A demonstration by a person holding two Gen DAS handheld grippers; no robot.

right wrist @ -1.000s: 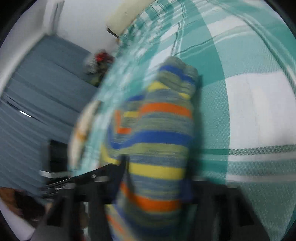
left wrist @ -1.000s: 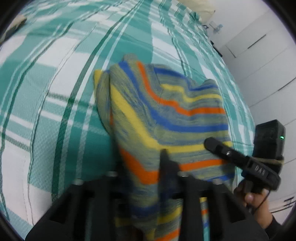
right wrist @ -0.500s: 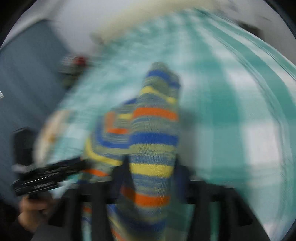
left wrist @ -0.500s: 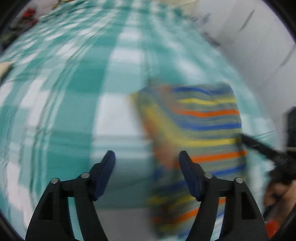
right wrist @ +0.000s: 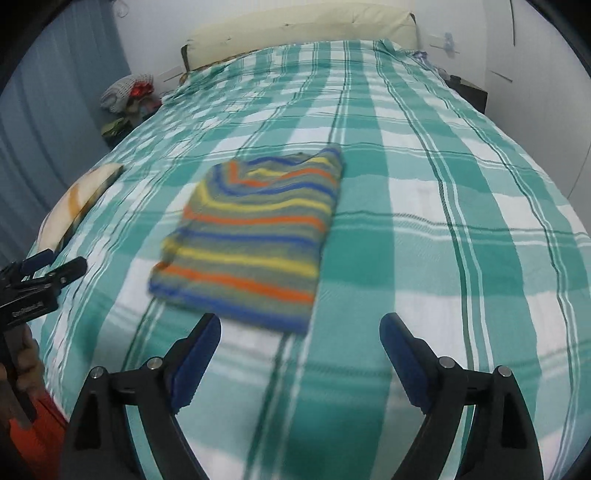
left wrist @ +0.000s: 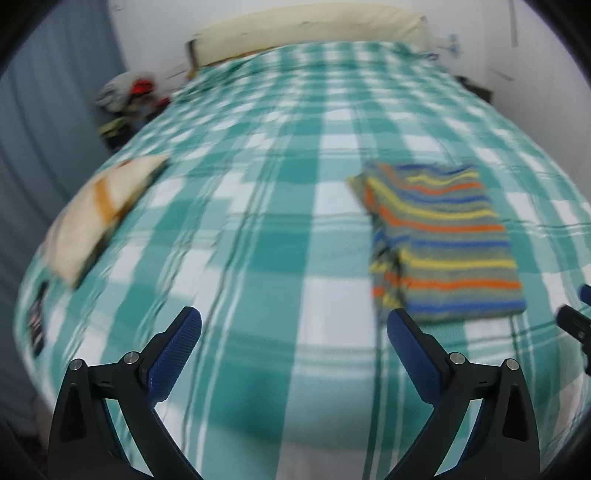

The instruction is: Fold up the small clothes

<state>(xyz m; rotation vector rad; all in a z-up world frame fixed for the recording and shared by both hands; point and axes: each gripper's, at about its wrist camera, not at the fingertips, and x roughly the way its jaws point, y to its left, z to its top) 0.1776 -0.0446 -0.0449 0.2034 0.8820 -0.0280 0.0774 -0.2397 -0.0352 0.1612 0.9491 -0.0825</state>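
A small striped knit garment (left wrist: pixel 443 240) in blue, orange, yellow and grey lies folded flat on the green-and-white checked bed (left wrist: pixel 258 229). In the left wrist view it lies ahead to the right of my left gripper (left wrist: pixel 293 332), which is open, empty and pulled back from it. In the right wrist view the garment (right wrist: pixel 255 236) lies just ahead and left of my right gripper (right wrist: pixel 299 336), also open and empty. The left gripper (right wrist: pixel 51 269) shows at the left edge of the right wrist view.
A folded cream and orange cloth (left wrist: pixel 99 206) lies at the bed's left edge, also in the right wrist view (right wrist: pixel 81 195). A cream headboard (left wrist: pixel 306 29) stands at the far end. A pile of clothes (left wrist: pixel 129 92) sits by the blue curtain. White wall at right.
Both grippers let go of the striped garment, opened and pulled back toward the bed's near end. The garment now lies folded flat on the bed.
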